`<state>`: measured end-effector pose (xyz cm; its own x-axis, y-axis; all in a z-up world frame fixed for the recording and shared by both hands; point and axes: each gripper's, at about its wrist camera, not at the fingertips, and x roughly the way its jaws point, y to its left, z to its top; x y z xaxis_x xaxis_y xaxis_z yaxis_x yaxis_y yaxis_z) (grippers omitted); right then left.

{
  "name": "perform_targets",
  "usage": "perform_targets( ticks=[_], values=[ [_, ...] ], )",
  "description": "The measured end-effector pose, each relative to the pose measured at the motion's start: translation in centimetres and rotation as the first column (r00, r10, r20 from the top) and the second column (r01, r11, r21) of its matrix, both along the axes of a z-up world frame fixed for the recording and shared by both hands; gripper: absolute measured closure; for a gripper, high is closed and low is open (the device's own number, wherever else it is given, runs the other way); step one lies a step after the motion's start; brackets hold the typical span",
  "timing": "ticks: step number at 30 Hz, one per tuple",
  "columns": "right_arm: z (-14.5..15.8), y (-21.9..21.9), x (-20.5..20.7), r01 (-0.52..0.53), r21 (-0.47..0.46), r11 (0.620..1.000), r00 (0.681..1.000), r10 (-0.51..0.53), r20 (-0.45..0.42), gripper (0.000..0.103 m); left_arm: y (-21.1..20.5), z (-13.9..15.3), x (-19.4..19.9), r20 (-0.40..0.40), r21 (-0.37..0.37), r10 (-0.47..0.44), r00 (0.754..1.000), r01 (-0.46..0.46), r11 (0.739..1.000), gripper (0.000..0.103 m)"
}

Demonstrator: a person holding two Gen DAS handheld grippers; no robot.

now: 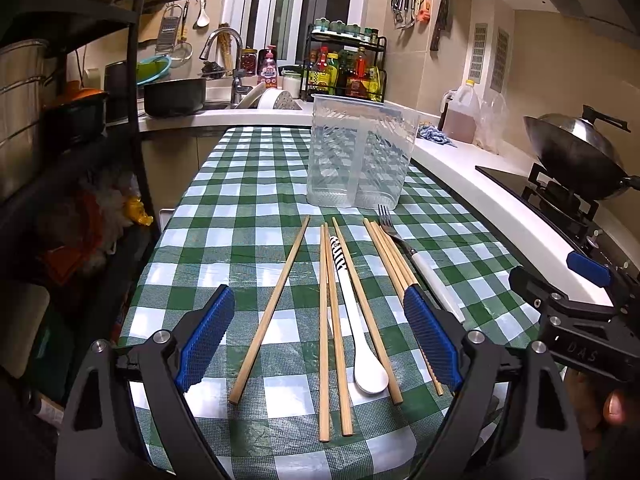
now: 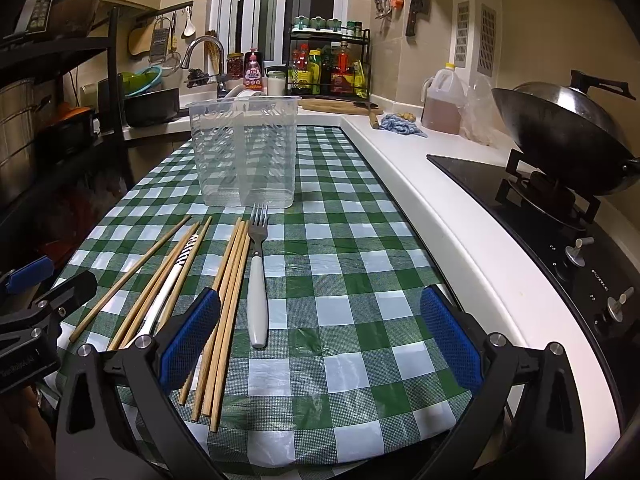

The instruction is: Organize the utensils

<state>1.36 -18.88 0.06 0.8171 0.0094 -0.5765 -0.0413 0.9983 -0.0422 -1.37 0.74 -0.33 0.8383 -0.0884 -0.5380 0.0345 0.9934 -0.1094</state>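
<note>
Left gripper [image 1: 319, 336], black frame with blue textured pads: jaws wide, nothing gripped, hovering above the green-and-white checked tablecloth [image 1: 248, 184]. Between its pads lie bare wooden chopsticks [image 1: 335, 332] and a white plastic spoon with a black-striped handle [image 1: 356, 320], bowl toward the camera. One further chopstick [image 1: 270, 312] lies apart, angled off to the left.

Right gripper [image 2: 320, 336], same build: jaws wide, empty, over bare cloth. A metal fork with a white handle [image 2: 257, 276] lies just left of centre, tines toward the clear ribbed plastic utensil holder [image 2: 245, 152], which stands upright behind the utensils, divided in two, both compartments empty.

Readable writing: "DAS" on the right gripper's body in left view; "FOTILE" on the black hob panel [image 2: 600, 280], right view only.

Left view hides most of the fork handle behind its right pad; right view shows the whole fork.

Surroundings: dark lidded wok [image 2: 560, 136] on the burner, jug of brown liquid [image 2: 442, 100], condiment rack [image 2: 330, 64], sink tap [image 2: 202, 50].
</note>
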Motion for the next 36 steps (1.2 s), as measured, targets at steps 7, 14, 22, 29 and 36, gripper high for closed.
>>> perform_targets(
  ticks=[7, 14, 22, 29, 36],
  values=[
    [0.0, 0.0, 0.0, 0.0, 0.0, 1.0, 1.0, 0.0, 0.001, 0.005, 0.0, 0.0, 0.0, 0.0, -0.002, 0.0, 1.0, 0.0, 1.0, 0.02],
    [0.0, 0.0, 0.0, 0.0, -0.001, 1.0, 1.0, 0.0, 0.002, 0.005, -0.1, 0.0, -0.1, 0.003, 0.0, -0.003, 1.0, 0.003, 1.0, 0.02],
    [0.3, -0.2, 0.2, -0.004, -0.005, 1.0, 1.0, 0.004, 0.022, 0.011, 0.2, -0.2, 0.1, -0.007, -0.009, 0.003, 1.0, -0.003, 1.0, 0.027],
    [-0.2, 0.2, 1.1, -0.059, 0.031, 0.998, 0.998, 0.059, 0.005, 0.022, 1.6, -1.4, 0.5, -0.048, -0.01, 0.05, 0.998, -0.051, 0.999, 0.035],
    [-2.5, 1.1, 3.8, -0.127, 0.097, 0.987, 0.985, 0.137, -0.108, 0.049, 3.5, -3.5, 1.8, -0.123, 0.006, 0.117, 0.985, -0.117, 0.993, 0.048]
  ],
)
